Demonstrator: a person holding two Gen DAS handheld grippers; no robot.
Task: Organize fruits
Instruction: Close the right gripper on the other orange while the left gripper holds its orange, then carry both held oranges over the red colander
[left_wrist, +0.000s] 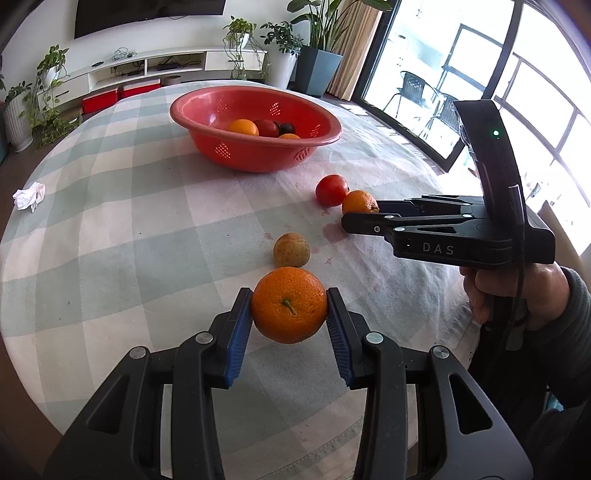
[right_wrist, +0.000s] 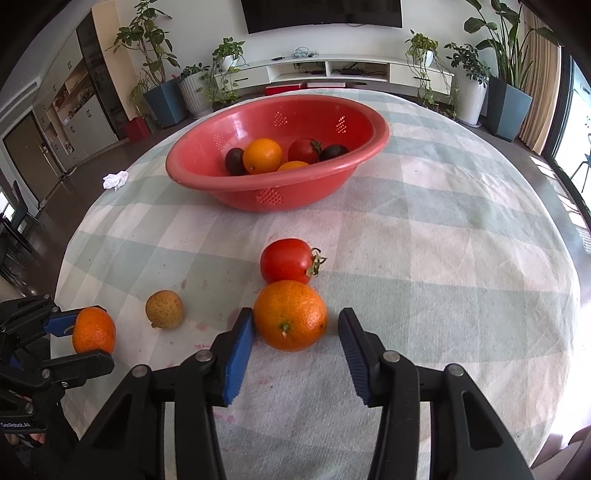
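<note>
Red plastic colander bowl (right_wrist: 229, 192) sits toward the far side of the checked-cloth worktop (right_wrist: 443, 240), already holding part of the fruit: two oranges, a tomato and two dark plum-like fruits, as far as the right wrist view shows. So roughly half the sorting looks done.

Left on the cloth or in hand: four pieces. Left tongs (left_wrist: 289, 317) are clenched on a mandarin (left_wrist: 289, 304), blue pads pressing both sides, stem facing the camera; whether it is lifted clear of the cloth I cannot tell for sure, though the right wrist view suggests it is raised. Right tongs (right_wrist: 295, 332) straddle an orange (right_wrist: 290, 315) that rests on the cloth. The pad on the picture's left touches its skin, the other pad stands a little apart, so no real grip yet. A tomato (right_wrist: 286, 260) lies just behind that orange, touching or nearly touching it. A small yellowish-brown speckled fruit (right_wrist: 164, 309) lies alone between the two tongs, untouched.

Judgement: mandarin is ready to travel to the bowl, orange pickup is mid-way, tomato and speckled fruit remain after that. Risk: closing on the orange may nudge the tomato.

A crumpled white tissue (right_wrist: 115, 180) lies near the bowl, not part of the job.
</note>
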